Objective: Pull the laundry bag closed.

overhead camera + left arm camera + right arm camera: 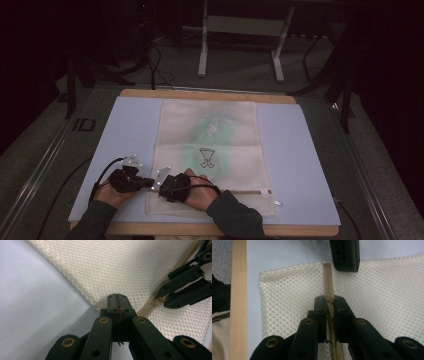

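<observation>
A cream mesh bag [207, 135] lies flat on the pale blue mat [300, 150], with a beige zipper [250, 192] running along its near end. My left gripper [148, 182] sits at the bag's near left edge; its jaws are shut on the mesh edge [100, 272] by the zipper's end. From the right, my right gripper [155, 187] meets it. In the right gripper view my right gripper [329, 305] is shut on the zipper [327, 275], and the left gripper's tip [344, 255] rests just beyond. In the left gripper view, my left gripper [117, 299] has the right gripper [185, 285] at the upper right.
The mat covers a wooden table [210, 94] whose edge shows at the far and near sides. A green shape and a small dark drawing [207, 157] show on the bag. A white tag [277, 203] lies near the bag's near right corner. Metal stand legs [202, 55] stand on the floor beyond.
</observation>
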Tool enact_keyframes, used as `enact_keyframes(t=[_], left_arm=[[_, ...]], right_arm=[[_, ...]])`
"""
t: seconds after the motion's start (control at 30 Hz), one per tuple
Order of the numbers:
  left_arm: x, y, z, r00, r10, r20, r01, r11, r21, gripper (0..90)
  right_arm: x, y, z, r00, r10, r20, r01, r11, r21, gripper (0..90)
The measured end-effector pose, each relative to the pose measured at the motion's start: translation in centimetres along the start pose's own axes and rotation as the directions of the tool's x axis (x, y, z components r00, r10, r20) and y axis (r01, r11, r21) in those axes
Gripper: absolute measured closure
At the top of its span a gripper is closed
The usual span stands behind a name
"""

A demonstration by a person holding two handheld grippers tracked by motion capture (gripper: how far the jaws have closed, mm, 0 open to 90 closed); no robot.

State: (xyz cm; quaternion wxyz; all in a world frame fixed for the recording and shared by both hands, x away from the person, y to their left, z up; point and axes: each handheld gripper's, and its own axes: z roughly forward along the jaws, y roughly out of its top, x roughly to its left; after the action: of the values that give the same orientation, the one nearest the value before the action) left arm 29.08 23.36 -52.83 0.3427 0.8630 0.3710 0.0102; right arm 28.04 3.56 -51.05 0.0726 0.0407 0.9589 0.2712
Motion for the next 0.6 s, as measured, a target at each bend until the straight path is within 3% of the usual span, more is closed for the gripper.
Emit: enact_keyframes(t=[0.6], left_arm=[[0.01,0.01,0.00,1.0000,0.003,0.001,-0.003,1.0000,0.002,90.0]], right_arm=[[0.35,-0.34,-0.68,0.9999,0.004,0.016,-0.004,1.000,0.012,81.9]])
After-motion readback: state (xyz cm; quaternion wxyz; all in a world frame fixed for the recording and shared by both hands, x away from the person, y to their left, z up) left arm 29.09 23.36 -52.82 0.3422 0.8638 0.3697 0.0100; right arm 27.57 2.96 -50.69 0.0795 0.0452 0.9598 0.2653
